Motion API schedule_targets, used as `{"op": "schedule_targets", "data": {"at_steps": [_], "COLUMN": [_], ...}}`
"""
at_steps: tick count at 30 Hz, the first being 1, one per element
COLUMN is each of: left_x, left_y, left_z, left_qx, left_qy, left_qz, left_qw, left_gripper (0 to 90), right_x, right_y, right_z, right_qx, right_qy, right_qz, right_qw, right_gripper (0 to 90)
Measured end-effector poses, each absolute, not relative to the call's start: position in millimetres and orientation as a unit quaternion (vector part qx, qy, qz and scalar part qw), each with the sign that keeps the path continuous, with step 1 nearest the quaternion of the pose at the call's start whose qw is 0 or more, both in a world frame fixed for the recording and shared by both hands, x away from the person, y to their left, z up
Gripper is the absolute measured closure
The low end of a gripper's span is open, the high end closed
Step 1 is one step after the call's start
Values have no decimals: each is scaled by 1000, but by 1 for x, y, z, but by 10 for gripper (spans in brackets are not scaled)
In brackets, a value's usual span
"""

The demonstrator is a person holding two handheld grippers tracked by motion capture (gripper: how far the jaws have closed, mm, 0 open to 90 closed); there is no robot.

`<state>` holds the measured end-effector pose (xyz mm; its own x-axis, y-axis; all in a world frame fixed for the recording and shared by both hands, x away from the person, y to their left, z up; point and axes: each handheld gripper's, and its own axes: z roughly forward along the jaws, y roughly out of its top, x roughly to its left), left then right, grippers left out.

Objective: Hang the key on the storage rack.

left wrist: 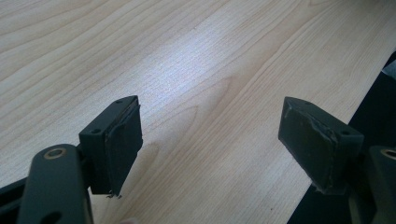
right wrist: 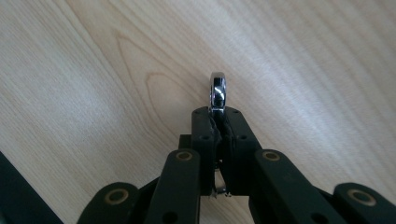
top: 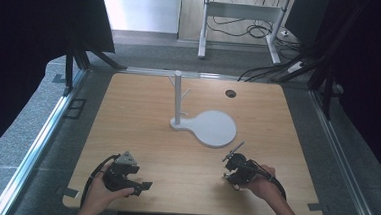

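While the left hand-held gripper [top: 135, 183] sat idle at the near left of the counter [top: 143, 114], well to the near left of the white stand [top: 178, 97], its jaws stood wide apart with nothing between them; in the left gripper view its two dark pads [left wrist: 122, 142] framed bare wood close to the counter's edge. That stand served as the landmark: an upright post with short pegs branching near its top, rising from the narrow end of a flat white base [top: 212, 128] whose round disc spread to the stand's right.

Farther right, the right hand-held gripper [top: 237, 163] lay to the near right of the stand, just nearer than the disc, and was plainly the closer of the two to the post. Its jaws were pressed tight on a small chrome ring [right wrist: 217, 91], pinched at the lower part so that the shiny loop stood edge-on above the tips in the right gripper view. In the high view a thin dark stalk pointed from this hand-held gripper up and to the right, away from the stand.

Judging from this, the stand lay forward and to the left of the held ring, so the coming move would likely carry the ring that way and upward toward a peg, with the loop's opening turned to face the peg's tip.
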<state>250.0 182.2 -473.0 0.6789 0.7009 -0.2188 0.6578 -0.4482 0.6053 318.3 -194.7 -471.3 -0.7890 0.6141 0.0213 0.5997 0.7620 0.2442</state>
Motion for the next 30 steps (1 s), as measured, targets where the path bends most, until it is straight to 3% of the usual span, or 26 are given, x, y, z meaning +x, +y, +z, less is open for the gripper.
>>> {"op": "schedule_targets", "data": {"at_steps": [30], "left_x": [251], "left_y": [182], "left_z": [-475], "left_qx": [852], "left_qy": [401], "left_qz": [28], "left_qw": [337], "left_gripper": [221], "right_x": [341], "right_y": [-186], "right_z": [-422], "right_qx": [317], "right_qy": [932], "right_qz": [155], "right_qw": [84], "right_gripper": [846]}}
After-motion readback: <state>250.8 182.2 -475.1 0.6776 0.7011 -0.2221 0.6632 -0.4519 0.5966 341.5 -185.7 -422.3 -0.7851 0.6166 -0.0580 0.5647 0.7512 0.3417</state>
